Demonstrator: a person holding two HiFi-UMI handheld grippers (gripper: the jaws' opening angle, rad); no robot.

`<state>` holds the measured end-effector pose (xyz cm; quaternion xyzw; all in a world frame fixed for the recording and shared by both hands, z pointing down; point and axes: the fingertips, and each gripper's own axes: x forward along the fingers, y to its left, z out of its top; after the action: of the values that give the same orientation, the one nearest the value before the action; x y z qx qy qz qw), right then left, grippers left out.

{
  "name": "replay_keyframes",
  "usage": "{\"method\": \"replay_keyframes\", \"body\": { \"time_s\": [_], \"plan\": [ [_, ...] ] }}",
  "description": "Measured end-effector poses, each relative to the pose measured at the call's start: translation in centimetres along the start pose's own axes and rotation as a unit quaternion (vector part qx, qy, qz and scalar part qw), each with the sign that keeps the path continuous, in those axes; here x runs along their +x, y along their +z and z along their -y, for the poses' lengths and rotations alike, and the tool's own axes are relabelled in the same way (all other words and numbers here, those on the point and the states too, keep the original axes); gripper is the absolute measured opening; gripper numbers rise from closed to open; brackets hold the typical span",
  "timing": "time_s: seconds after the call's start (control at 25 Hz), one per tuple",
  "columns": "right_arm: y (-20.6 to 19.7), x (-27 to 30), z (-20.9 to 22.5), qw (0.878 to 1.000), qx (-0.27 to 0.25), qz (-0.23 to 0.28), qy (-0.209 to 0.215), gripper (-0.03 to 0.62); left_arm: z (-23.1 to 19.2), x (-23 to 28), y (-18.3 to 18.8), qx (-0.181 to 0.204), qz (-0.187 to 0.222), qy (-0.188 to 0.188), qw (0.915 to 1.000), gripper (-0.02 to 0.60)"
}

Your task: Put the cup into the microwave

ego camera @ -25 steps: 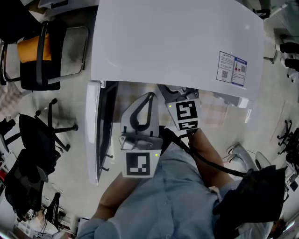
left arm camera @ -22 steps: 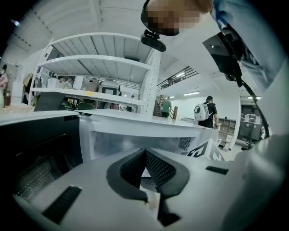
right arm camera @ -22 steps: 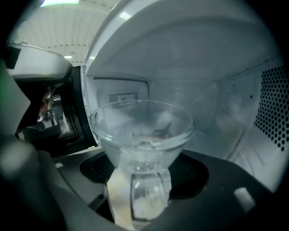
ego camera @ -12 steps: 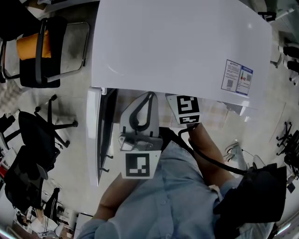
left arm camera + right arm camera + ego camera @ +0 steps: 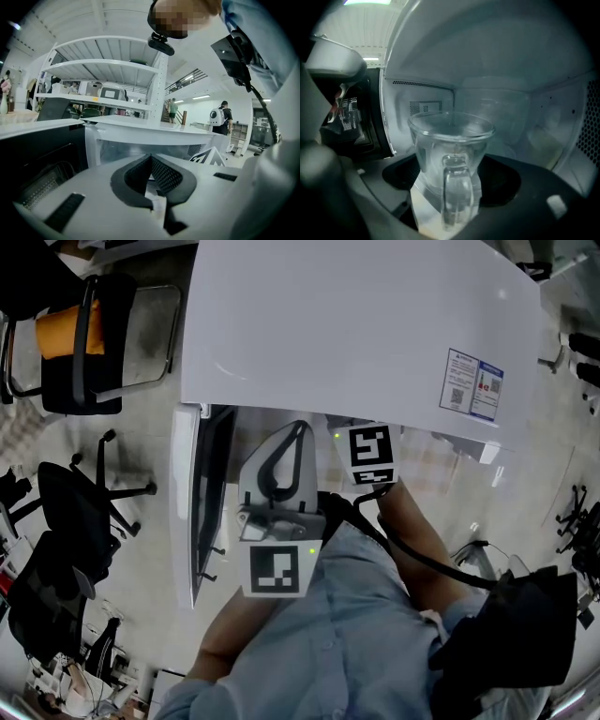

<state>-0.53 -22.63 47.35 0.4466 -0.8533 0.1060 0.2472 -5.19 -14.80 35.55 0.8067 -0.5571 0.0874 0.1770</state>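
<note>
The white microwave (image 5: 356, 324) fills the top of the head view, its door (image 5: 187, 512) swung open at the left. A clear glass cup (image 5: 451, 150) with a handle stands upright between the jaws of my right gripper (image 5: 454, 187), which is shut on it inside the microwave cavity (image 5: 506, 108). From above, only that gripper's marker cube (image 5: 370, 454) shows at the oven's front edge. My left gripper (image 5: 298, 430) hangs in front of the opening, shut, with nothing between its fingers (image 5: 161, 173).
A chair with an orange cushion (image 5: 66, 343) and black office chairs (image 5: 75, 521) stand left of the oven. The open door's dark inner side (image 5: 33, 159) lies close on the left gripper's left. Shelving (image 5: 103, 70) and people stand far behind.
The right gripper's marker cube has slid a little further under the microwave's front edge, taking the cup deeper inside. The left gripper has stayed in place.
</note>
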Motion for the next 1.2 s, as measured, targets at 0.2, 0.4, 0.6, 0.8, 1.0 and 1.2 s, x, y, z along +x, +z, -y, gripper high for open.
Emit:
{"method": "replay_keyframes", "body": {
  "time_s": [0.2,0.4,0.6,0.8,1.0,1.2],
  "plan": [
    [-0.3,-1.3,0.0,1.0,0.005,0.0,-0.002,0.354,0.7,-0.9,0.1,0.004,0.009,0.002,0.9999,0.007],
    [-0.6,-3.8,-0.2,1.0,0.004,0.003,-0.005,0.354,1.9,-2.3,0.3,0.005,0.026,0.004,0.9996,0.007],
    [-0.7,-7.1,-1.1,1.0,0.005,0.009,-0.01,0.354,3.5,-4.1,0.3,-0.005,0.037,0.001,0.9993,0.007],
    [-0.9,-10.6,-1.6,0.998,0.047,0.025,-0.028,0.351,4.7,-5.6,0.6,-0.004,0.05,-0.006,0.9987,0.008],
    [-1.5,-12.6,-2.4,0.997,0.041,0.03,-0.056,0.001,5.9,-6.3,0.8,-0.004,0.056,-0.019,0.9982,0.008],
    [-1.7,-10.4,-3.5,0.998,0.042,0.009,-0.037,0.001,5.3,-6.0,0.6,-0.004,0.045,-0.024,0.9987,0.008]
  ]
}}
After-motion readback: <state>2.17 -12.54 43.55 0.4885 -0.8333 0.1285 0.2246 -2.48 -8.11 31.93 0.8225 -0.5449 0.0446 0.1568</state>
